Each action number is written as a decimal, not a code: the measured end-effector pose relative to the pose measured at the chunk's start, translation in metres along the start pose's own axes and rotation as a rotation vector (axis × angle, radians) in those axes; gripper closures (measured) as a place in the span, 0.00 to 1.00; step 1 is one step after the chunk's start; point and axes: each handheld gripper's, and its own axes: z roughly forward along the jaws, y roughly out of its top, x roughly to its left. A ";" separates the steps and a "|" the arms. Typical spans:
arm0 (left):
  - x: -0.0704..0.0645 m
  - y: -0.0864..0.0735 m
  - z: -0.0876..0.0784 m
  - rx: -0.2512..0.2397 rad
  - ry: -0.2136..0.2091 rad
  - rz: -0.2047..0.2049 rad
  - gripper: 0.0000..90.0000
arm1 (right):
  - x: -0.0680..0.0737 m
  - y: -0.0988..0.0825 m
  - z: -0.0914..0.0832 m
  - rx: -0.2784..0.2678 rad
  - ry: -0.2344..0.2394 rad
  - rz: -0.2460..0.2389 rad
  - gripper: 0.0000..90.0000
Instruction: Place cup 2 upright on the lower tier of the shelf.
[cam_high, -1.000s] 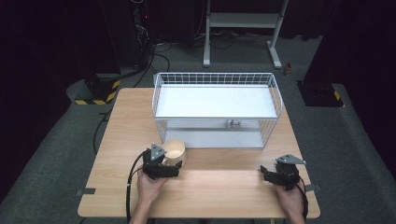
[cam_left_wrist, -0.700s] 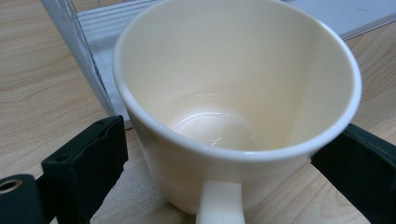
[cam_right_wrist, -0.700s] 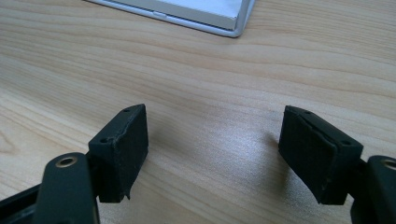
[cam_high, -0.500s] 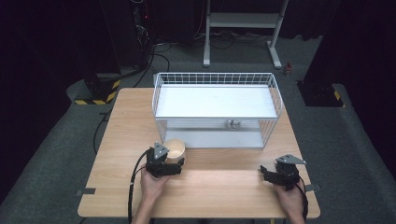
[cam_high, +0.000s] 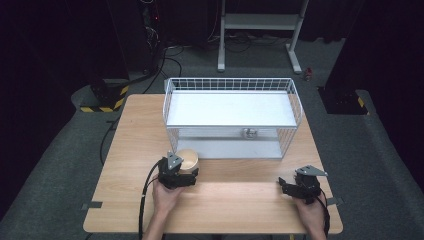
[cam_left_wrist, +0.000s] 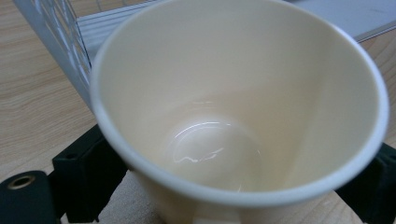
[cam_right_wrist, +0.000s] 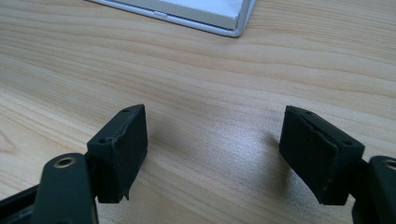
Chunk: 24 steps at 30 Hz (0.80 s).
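The left gripper (cam_high: 181, 172) has closed its jaws a little within the last second and now grasps the cream paper cup (cam_high: 187, 160), which stands upright on the wooden table (cam_high: 135, 150), just in front of the white wire basket (cam_high: 232, 82) at about seven o'clock from the basket's middle. The left gripper view looks down into the empty cup (cam_left_wrist: 233, 112) with a black pad on either flank. That narrowing suggests a grip being secured (a lift probably comes next). At four o'clock, the right gripper (cam_high: 292, 186) rests with its jaws released, bare wood between them (cam_right_wrist: 212, 154).
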 end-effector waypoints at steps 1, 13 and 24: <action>0.000 0.000 0.000 0.003 0.002 0.000 0.09 | 0.000 0.000 0.000 0.000 0.000 0.000 0.26; -0.003 0.000 -0.002 0.000 0.014 0.020 0.10 | 0.000 0.000 0.000 0.000 0.000 0.000 0.26; -0.009 0.002 -0.005 0.002 -0.015 0.030 0.10 | 0.000 0.000 0.000 0.000 0.000 -0.001 0.26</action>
